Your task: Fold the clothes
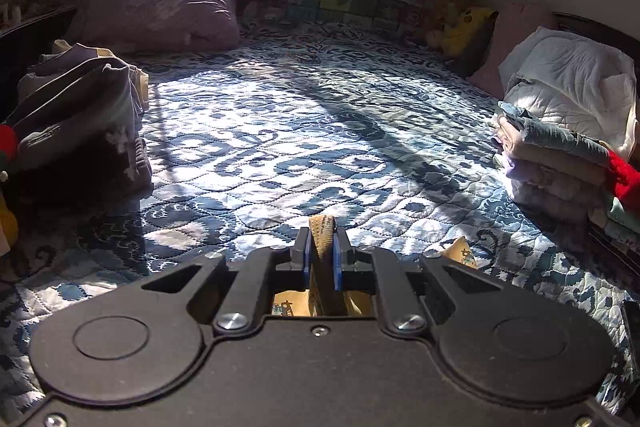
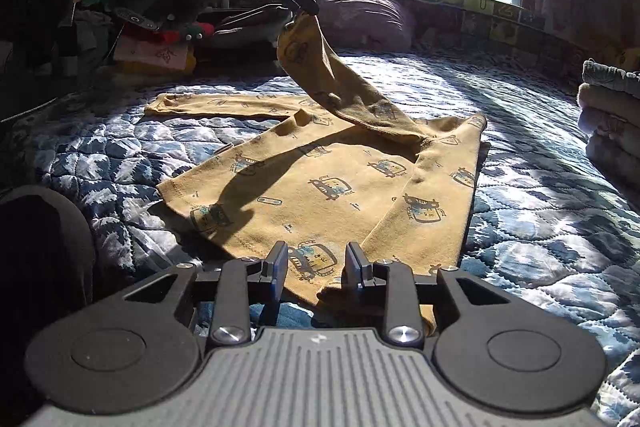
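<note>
So the yellow shirt (image 2: 320,179) lies flat on the quilt (image 2: 540,211), mid-frame, body running toward the window. The left gripper (image 2: 308,7), upper middle, pinches the sleeve (image 2: 332,79) and lifts it over the body. The right gripper (image 2: 316,263) hangs over the hem, fingers spread, gripping nothing.

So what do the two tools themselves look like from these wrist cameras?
Both are matte black with two round discs at the base, silver screws on the linkage arms and blue pads inside the fingers. The left tool has a plain black body; the right tool has a grey ribbed panel with a small lightning mark.
</note>
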Demonstrator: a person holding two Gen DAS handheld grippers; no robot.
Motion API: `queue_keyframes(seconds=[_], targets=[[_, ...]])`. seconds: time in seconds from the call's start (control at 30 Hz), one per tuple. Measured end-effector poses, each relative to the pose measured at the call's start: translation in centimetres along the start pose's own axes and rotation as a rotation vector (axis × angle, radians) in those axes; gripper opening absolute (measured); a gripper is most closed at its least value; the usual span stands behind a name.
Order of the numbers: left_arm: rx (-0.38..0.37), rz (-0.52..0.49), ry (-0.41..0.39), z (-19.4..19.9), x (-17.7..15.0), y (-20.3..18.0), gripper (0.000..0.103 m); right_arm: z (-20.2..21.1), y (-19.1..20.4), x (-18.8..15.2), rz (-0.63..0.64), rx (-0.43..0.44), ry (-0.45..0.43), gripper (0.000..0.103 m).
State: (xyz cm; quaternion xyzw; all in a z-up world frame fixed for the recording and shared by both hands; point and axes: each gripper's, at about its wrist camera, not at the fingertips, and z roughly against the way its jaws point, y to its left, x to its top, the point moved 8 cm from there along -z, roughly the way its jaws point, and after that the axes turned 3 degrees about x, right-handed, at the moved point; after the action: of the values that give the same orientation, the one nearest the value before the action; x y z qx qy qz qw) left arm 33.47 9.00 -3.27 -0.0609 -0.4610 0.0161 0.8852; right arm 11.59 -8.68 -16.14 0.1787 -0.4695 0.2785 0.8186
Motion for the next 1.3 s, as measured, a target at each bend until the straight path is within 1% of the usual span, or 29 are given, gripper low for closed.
queue_keyframes(seconds=[0.03,0.07,0.13,0.2,0.3,0.37,0.4,0.47,0.5,0.57,0.67,0.7,0.77,0.8,0.83,0.93,1.03,1.13,1.17,1.2,1.23,1.3], targets=[[0.005,0.003,0.012,-0.4,-0.8,0.4,0.009,0.6,0.3,0.3,0.001,0.015,-0.018,0.041],[0.01,0.004,0.024,-0.8,-1.6,0.7,0.009,1.3,0.4,0.5,-0.001,0.027,-0.041,0.042],[0.027,-0.003,0.041,-1.2,-2.8,1.3,0.009,2.5,0.3,0.9,-0.004,0.035,-0.084,0.043],[0.059,-0.002,0.064,-1.5,-4.2,2.2,0.009,3.3,-1.0,1.1,-0.022,-0.012,-0.116,0.043],[0.11,-0.003,0.103,-1.7,-5.9,3.6,0.009,2.8,-3.4,0.6,-0.1,-0.076,-0.091,0.043],[0.158,0.011,0.117,-1.2,-6.7,5.0,0.018,2.3,-5.2,0.1,-0.169,-0.112,-0.072,0.045],[0.191,0.019,0.105,-0.8,-6.7,5.7,0.024,2.2,-6.0,-0.2,-0.199,-0.127,-0.071,0.046],[0.233,0.022,0.063,0.3,-6.0,6.4,0.024,1.9,-6.6,-0.7,-0.23,-0.129,-0.066,0.046],[0.236,0.029,0.046,0.6,-5.4,6.3,0.024,1.6,-6.8,-0.9,-0.25,-0.129,-0.064,0.046],[0.205,0.031,0.029,0.5,-4.2,5.1,0.024,1.3,-7.1,-1.3,-0.27,-0.129,-0.055,0.046],[0.102,-0.025,0.034,-1.5,-2.7,0.6,0.024,0.9,-7.7,-1.7,-0.326,-0.115,-0.047,0.045],[0.066,-0.056,0.041,-2.6,-2.4,-1.6,0.025,0.7,-7.9,-1.8,-0.332,-0.115,-0.038,0.044],[0.002,-0.116,0.064,-5.1,-2.3,-5.6,0.025,0.4,-8.0,-2.0,-0.334,-0.111,-0.019,0.04],[-0.028,-0.146,0.075,-6.7,-2.4,-7.5,0.025,0.3,-7.9,-2.2,-0.33,-0.106,-0.008,0.033],[-0.053,-0.174,0.087,-8.2,-2.4,-9.2,0.025,0.3,-7.8,-2.2,-0.328,-0.098,-0.002,0.03],[-0.11,-0.243,0.129,-12.7,-2.7,-13.2,0.024,0.2,-7.9,-2.4,-0.34,-0.074,0.009,0.027],[-0.153,-0.312,0.177,-16.5,-3.0,-16.1,0.024,0.2,-8.3,-2.6,-0.372,-0.052,0.011,0.027],[-0.218,-0.376,0.243,-19.2,-3.8,-18.2,0.024,0.2,-8.3,-2.7,-0.362,-0.042,0.016,0.027],[-0.219,-0.391,0.259,-19.8,-4.1,-18.5,0.023,0.2,-8.2,-2.7,-0.358,-0.039,0.018,0.027],[-0.207,-0.403,0.271,-20.6,-4.5,-18.9,0.017,0.2,-8.2,-2.7,-0.354,-0.035,0.023,0.027],[-0.189,-0.401,0.275,-21.3,-4.8,-19.0,0.014,0.3,-8.1,-2.7,-0.35,-0.031,0.026,0.027],[-0.137,-0.329,0.265,-22.1,-4.4,-18.5,0.009,0.4,-8.0,-2.8,-0.341,-0.025,0.032,0.026]])
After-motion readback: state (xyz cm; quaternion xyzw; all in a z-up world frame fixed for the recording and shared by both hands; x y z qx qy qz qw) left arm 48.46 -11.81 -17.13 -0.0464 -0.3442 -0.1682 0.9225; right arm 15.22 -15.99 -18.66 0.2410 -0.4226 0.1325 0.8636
